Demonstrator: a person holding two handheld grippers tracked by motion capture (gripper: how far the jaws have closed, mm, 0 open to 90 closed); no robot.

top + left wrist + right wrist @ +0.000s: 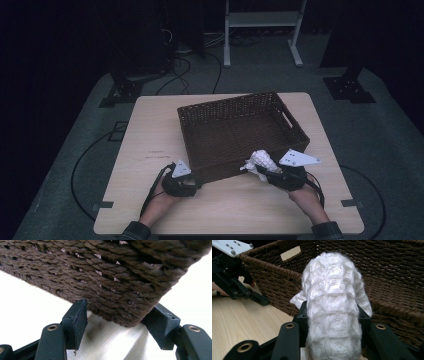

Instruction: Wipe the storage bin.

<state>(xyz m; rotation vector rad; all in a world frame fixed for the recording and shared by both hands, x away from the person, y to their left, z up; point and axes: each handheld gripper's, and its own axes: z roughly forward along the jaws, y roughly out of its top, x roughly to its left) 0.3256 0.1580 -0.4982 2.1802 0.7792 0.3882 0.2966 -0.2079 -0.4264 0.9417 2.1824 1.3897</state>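
Your right gripper (332, 322) already clamps the white knitted cloth (334, 312) at the wicker basket (235, 127) rim, your left gripper (117, 320) pinches its corner; dropping it inside remains.

- The place reads as a lab or recording studio set up for capturing handling work, not a home.
- A small square table with a pale wooden top (150, 130) stands alone in the middle of a grey carpeted floor (390, 135), with darkness all around it.
- Black cables (80, 165) loop across the carpet around the table and run off to the back.
- Black stand bases (347, 87) sit on the floor at the far corners of the table.
- A white metal frame with a shelf (262, 22) stands at the back.
- A dark brown woven wicker basket (220, 112) on the table is the single homely piece.
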